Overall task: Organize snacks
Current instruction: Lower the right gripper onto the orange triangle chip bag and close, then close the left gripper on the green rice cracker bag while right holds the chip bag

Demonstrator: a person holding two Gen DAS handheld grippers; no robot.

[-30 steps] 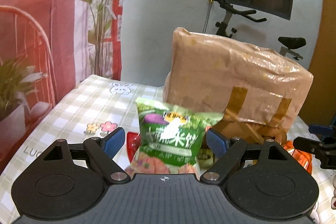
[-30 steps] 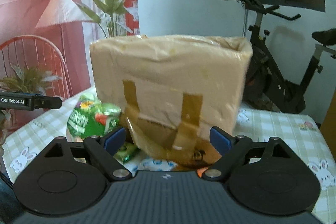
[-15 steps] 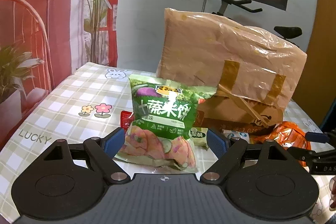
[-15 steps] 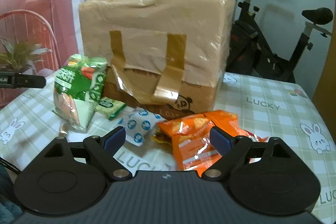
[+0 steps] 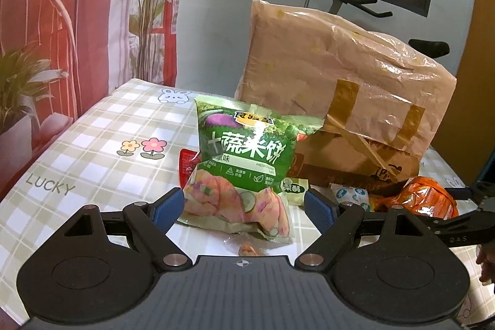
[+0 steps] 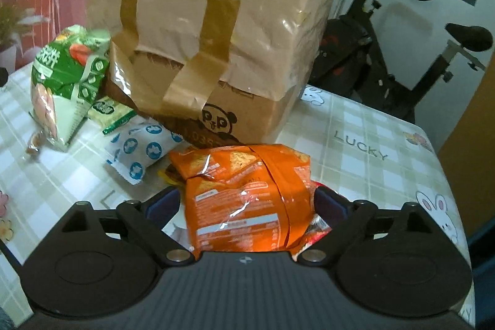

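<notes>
A green rice-cracker bag (image 5: pixel 244 163) stands on the checked tablecloth (image 5: pixel 92 150) and leans on a taped cardboard box (image 5: pixel 340 76). My left gripper (image 5: pixel 244 206) is open, and the bag's lower end sits between its blue pads without being pressed. An orange snack bag (image 6: pixel 244 200) lies flat in front of the box (image 6: pixel 216 20). My right gripper (image 6: pixel 247 203) straddles it low over the table. Its jaws are opening, with each pad close beside the bag. The green bag (image 6: pixel 68 76) shows at the left of the right wrist view.
A blue-and-white packet (image 6: pixel 142 147), a small green packet (image 6: pixel 111 113) and a red packet (image 5: pixel 187 163) lie around the box. A small wrapped sweet (image 5: pixel 247 249) lies near my left gripper. An exercise bike (image 6: pixel 386 67) stands behind the table, whose right edge (image 6: pixel 448 190) is close.
My right gripper sank and tilted down toward the orange bag, which now lies between its jaws, and the jaws widened slightly. My left gripper tilted down slightly; the green bag stayed put.
</notes>
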